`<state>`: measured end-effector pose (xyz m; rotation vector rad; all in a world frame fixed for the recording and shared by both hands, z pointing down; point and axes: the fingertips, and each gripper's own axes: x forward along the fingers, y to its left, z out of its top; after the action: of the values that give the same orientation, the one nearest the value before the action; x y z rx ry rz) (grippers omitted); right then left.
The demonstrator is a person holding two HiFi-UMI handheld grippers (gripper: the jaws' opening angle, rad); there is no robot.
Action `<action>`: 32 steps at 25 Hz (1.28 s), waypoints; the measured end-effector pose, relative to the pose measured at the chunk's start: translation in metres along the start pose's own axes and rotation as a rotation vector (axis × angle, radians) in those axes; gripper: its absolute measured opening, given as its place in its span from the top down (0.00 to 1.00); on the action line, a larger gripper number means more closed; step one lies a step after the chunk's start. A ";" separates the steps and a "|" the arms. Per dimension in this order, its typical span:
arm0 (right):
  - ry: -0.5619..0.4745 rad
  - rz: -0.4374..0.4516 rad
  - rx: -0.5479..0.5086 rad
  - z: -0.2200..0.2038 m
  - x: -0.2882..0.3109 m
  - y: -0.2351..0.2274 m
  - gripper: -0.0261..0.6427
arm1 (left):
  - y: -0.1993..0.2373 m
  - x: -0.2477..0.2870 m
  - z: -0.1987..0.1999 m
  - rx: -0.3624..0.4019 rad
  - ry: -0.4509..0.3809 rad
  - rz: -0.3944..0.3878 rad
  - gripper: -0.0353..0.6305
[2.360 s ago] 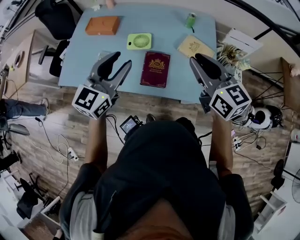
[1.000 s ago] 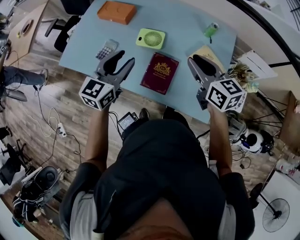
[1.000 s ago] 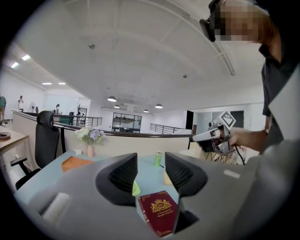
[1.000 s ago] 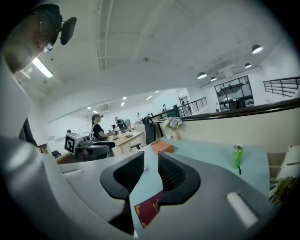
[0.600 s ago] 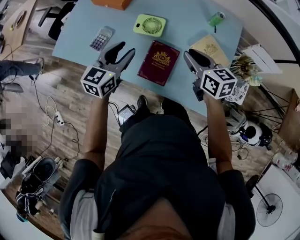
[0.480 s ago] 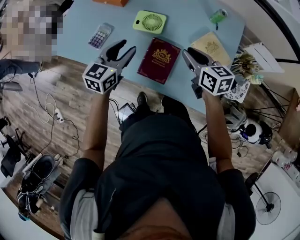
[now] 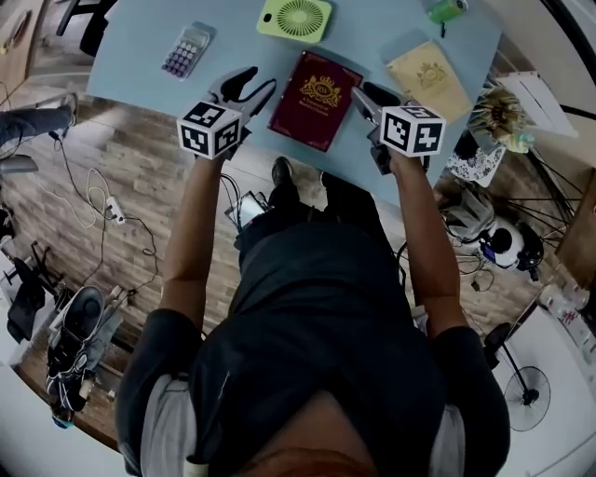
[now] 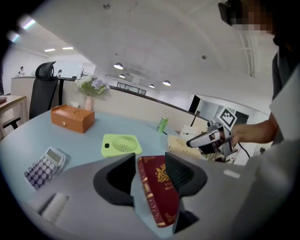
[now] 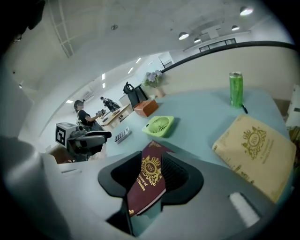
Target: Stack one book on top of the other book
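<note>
Flat on the blue table [image 7: 233, 37], a maroon book [image 7: 317, 87], between left gripper [image 7: 253, 86] and right gripper [image 7: 366, 95], touching neither. Beyond the maroon book, a green fan [image 7: 294, 17]; to its right, a tan book [image 7: 429, 78]. Left jaws apart, right jaws opening, nothing gripped.

Bare table [image 7: 130, 47] flanks the red book [image 7: 317, 88]; green fan [image 7: 294, 17] close behind it — tan book [image 7: 430, 79] rightward

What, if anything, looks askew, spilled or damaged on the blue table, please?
Nothing is spilled or damaged. The tan book lies flat but turned at an angle to the table's near edge, while the maroon book lies flat and roughly square to it. The green can stands upright.
</note>
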<state>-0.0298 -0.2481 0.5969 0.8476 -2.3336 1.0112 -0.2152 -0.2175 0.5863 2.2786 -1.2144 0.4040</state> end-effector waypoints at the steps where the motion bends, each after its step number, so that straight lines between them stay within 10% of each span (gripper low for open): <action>1: 0.015 -0.004 0.012 -0.007 0.005 -0.004 0.79 | 0.002 0.004 -0.006 -0.008 0.013 -0.004 0.63; 24: 0.173 -0.009 0.198 -0.100 0.065 -0.029 0.72 | -0.009 0.080 -0.110 -0.148 0.249 -0.164 0.57; 32: 0.137 -0.053 0.209 -0.079 0.042 -0.032 0.79 | -0.023 0.076 -0.093 -0.095 0.240 -0.098 0.59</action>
<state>-0.0244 -0.2197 0.6872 0.8831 -2.1068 1.2655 -0.1555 -0.2042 0.6924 2.1285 -0.9774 0.5527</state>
